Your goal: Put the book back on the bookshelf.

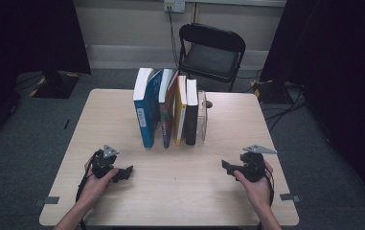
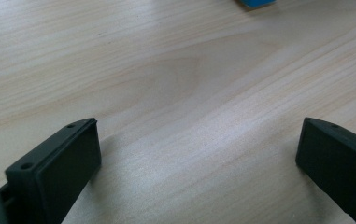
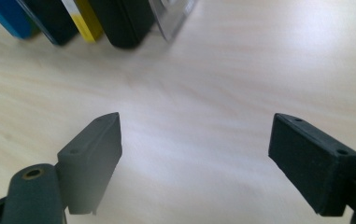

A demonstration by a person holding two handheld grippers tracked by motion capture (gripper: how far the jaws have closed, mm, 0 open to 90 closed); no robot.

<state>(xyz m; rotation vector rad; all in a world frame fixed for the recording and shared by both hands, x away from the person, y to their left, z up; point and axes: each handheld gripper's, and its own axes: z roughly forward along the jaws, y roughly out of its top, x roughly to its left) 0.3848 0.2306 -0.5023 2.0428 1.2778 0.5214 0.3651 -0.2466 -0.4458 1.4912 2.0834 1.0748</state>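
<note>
Resting low over the pale wooden tabletop (image 1: 180,191), the left gripper (image 1: 125,173) and the right gripper (image 1: 228,166) sit near the front edge, one at each side, each held in a hand and pointing inward toward the other. Both have their jaws wide apart with nothing between them, as each gripper view makes plain: bare wood grain lies between the black pads.

The high view takes in the whole row of books (image 1: 170,112) standing upright at the middle of the tabletop, well apart from both grippers. Four books are counted there: a thick blue book (image 1: 144,112) at the left, a slimmer dark one leaning on it, a yellow-spined book (image 1: 179,112) and a black book (image 1: 191,115), with one clear bookend (image 1: 202,115) at the right end. Behind the tabletop stands one black folding chair (image 1: 212,52).

The right gripper view shows the lower ends of the books (image 3: 87,18), blurred. The left gripper view catches just a blue corner (image 2: 257,3) at its top edge.
</note>
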